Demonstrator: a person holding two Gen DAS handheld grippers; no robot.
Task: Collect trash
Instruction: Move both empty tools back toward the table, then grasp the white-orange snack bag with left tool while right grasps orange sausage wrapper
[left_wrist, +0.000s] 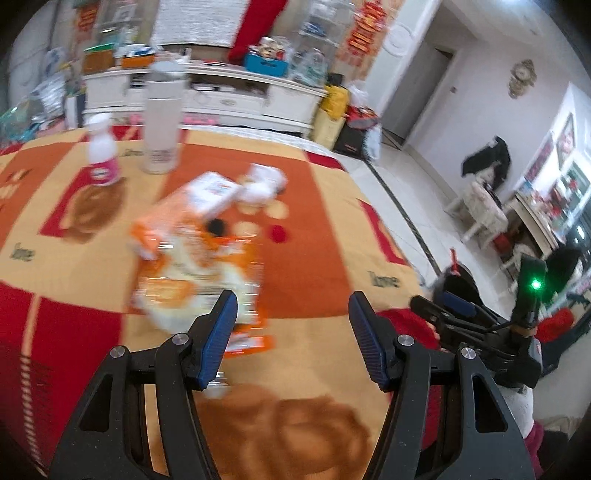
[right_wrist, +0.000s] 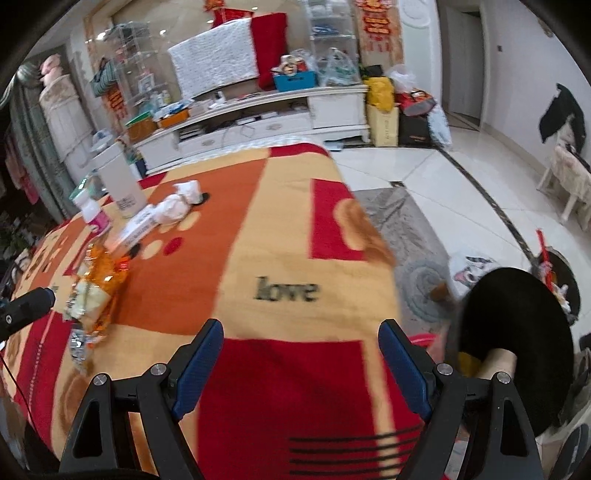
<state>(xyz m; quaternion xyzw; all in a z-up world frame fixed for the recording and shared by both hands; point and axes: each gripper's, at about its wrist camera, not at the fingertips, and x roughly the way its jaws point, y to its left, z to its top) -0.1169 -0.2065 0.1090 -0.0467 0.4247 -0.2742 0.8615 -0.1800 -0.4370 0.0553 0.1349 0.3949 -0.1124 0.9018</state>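
A woven blanket in red, orange and cream blocks covers the table. At its far left stands a small white bottle with a pink label, then a tall pale cylinder. Nearer lies a crinkled orange foil wrapper, with a flat white carton and wadded white tissue just beyond. The left gripper hangs just right of the wrapper, jaws apart, empty. The right gripper, likewise spread and empty, sits well right of it.

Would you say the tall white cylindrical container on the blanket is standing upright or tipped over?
Upright. The tall white container stands on its base on the blanket, top uppermost, in both wrist views.
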